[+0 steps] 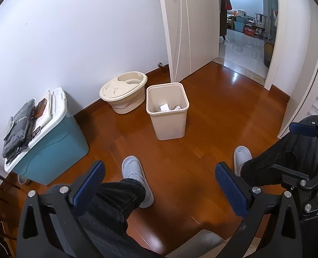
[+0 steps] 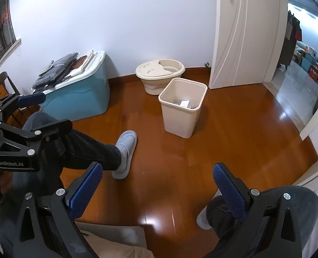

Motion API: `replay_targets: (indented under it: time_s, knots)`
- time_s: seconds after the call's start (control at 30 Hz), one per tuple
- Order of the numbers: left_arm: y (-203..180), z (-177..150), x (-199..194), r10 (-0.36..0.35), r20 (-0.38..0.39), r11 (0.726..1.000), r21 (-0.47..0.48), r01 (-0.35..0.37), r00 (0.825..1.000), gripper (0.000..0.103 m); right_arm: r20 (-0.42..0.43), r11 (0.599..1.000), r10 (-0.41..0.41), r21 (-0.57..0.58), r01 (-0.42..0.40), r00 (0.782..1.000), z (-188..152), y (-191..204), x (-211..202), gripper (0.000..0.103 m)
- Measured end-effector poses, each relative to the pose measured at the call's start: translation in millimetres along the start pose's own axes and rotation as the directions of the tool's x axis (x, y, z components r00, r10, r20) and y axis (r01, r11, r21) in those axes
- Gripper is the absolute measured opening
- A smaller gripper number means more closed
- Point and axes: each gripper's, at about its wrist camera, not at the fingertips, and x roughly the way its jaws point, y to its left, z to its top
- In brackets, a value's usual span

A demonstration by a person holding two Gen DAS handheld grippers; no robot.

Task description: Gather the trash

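Both the left gripper (image 1: pixel 160 185) and right gripper (image 2: pixel 158 188) hang with jaws wide and empty, while the bin (image 1: pixel 167 111) on the floor (image 1: pixel 212 129) holds what look like paper scraps, so collection seems largely done.

White lettering "GenRobot.AI" is showing on the black body of the left gripper (image 2: pixel 31 99); partial letters "DAS" are showing on the right gripper (image 1: pixel 303 129).
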Motion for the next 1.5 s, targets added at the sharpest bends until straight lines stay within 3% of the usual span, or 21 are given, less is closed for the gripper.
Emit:
replay_targets:
  time_s: [0.43,1.5]
  knots:
    - [2,-5,10,-0.016,-0.02,1.0,-0.018,0.016,1.0,0.103,-0.004,0.997,-0.048,0.06,0.048,0.999,0,-16,9,0.103]
    - [6,-5,13,-0.018,-0.028,1.0,-0.026,0.017,0.999,0.103,-0.029,0.998,-0.037,0.045,0.039,0.999,-2,-15,22,0.103]
